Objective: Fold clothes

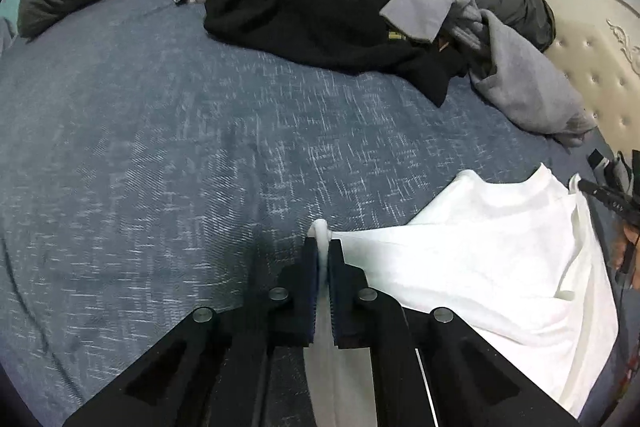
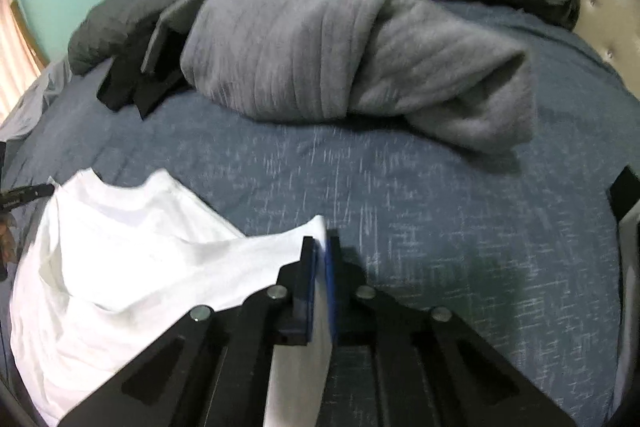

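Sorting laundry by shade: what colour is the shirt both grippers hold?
White shirt, plain; clearest in the left wrist view.

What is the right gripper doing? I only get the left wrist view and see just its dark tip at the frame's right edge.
Observer: The right gripper is shut on the far corner of the white T-shirt, cloth pinched between its pads.
Operator: Anything lying ahead of it on the bed?
Observer: A rolled grey sweater lies ahead of it, apart from the shirt, with bare blue bedspread between.
Operator: Does the black garment reach that side?
Observer: Only a small dark edge shows left of the sweater.
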`<action>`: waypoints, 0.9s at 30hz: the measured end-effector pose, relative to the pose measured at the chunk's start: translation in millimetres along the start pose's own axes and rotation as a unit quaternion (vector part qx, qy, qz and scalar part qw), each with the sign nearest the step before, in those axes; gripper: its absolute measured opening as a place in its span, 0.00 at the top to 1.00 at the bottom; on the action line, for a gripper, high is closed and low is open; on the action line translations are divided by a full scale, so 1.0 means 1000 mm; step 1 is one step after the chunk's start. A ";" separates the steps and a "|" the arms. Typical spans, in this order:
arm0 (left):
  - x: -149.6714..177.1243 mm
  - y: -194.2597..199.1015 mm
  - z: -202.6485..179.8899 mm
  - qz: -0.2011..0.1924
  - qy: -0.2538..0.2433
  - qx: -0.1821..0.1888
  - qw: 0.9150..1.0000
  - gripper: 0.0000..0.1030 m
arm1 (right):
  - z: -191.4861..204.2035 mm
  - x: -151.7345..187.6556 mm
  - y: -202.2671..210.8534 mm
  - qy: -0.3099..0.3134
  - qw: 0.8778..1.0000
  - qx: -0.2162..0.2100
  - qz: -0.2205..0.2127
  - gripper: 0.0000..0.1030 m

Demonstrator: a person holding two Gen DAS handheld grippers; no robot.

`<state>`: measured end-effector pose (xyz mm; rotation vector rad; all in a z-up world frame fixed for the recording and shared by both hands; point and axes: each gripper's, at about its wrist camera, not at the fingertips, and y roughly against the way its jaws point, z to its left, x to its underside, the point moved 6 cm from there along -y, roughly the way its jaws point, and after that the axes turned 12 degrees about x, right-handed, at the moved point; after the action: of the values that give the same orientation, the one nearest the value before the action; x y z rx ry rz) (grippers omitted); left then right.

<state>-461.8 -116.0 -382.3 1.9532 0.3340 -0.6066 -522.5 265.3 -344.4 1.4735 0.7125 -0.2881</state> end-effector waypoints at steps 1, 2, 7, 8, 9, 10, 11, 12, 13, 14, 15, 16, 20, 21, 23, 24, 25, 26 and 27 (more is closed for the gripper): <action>-0.001 0.008 0.001 -0.012 0.004 0.002 1.000 0.96 | -0.002 -0.001 0.004 -0.003 1.000 0.001 -0.007 0.96; -0.004 0.018 0.003 -0.026 0.010 0.008 1.000 0.96 | -0.005 -0.003 0.009 -0.005 1.000 0.004 -0.016 0.97; -0.012 0.056 0.016 -0.075 0.048 0.028 0.996 0.96 | -0.022 -0.016 0.038 -0.027 0.998 0.015 -0.063 0.97; -0.013 0.060 0.021 -0.079 0.058 0.032 0.995 0.96 | -0.027 -0.017 0.039 -0.042 0.997 0.014 -0.064 0.97; -0.013 0.059 0.025 -0.077 0.068 0.035 0.994 0.96 | -0.032 -0.018 0.040 -0.056 0.996 0.012 -0.063 0.97; -0.013 0.058 0.028 -0.075 0.077 0.038 0.994 0.96 | -0.033 -0.017 0.036 -0.063 0.996 0.011 -0.055 0.97; -0.011 0.051 0.030 -0.064 0.082 0.037 0.994 0.96 | -0.035 -0.016 0.031 -0.070 0.996 0.009 -0.048 0.97; -0.009 0.044 0.032 -0.052 0.087 0.035 0.994 0.96 | -0.035 -0.015 0.027 -0.076 0.996 0.008 -0.040 0.97; -0.008 0.037 0.032 -0.044 0.084 0.031 0.995 0.96 | -0.032 -0.012 0.021 -0.071 0.997 0.008 -0.028 0.97; -0.006 0.032 0.032 -0.039 0.084 0.027 0.995 0.96 | -0.028 -0.008 0.015 -0.064 0.998 0.010 -0.015 0.97; -0.003 0.027 0.033 -0.034 0.084 0.024 0.996 0.96 | -0.024 -0.005 0.010 -0.057 0.998 0.013 -0.003 0.97; -0.001 0.022 0.033 -0.029 0.085 0.020 0.996 0.96 | -0.022 -0.001 0.004 -0.052 0.998 0.019 0.007 0.97; 0.001 0.011 0.034 -0.022 0.082 0.010 0.996 0.94 | -0.024 0.003 -0.004 -0.061 0.997 0.034 0.014 0.95; 0.001 0.012 0.032 -0.025 0.075 0.008 0.997 0.93 | -0.024 0.002 -0.004 -0.058 0.997 0.048 0.015 0.93; 0.000 0.016 0.029 -0.030 0.064 -0.001 0.997 0.87 | -0.024 -0.001 0.001 -0.048 0.996 0.076 0.004 0.87; 0.001 0.022 0.028 -0.037 0.061 -0.011 0.997 0.83 | -0.024 -0.004 0.007 -0.042 0.995 0.088 -0.007 0.85; -0.001 0.026 0.029 -0.043 0.062 -0.014 0.997 0.75 | -0.020 -0.008 0.015 -0.049 0.996 0.068 -0.019 0.84; 0.001 0.032 0.029 -0.048 0.065 -0.015 0.997 0.68 | -0.014 -0.010 0.020 -0.051 0.997 0.051 -0.025 0.82; 0.005 0.037 0.026 -0.050 0.067 -0.014 0.996 0.67 | -0.003 -0.012 0.026 -0.045 0.998 0.033 -0.030 0.81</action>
<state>-446.9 -156.2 -366.3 1.9628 0.5238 -0.5329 -517.2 268.2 -316.3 1.4947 0.6811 -0.4239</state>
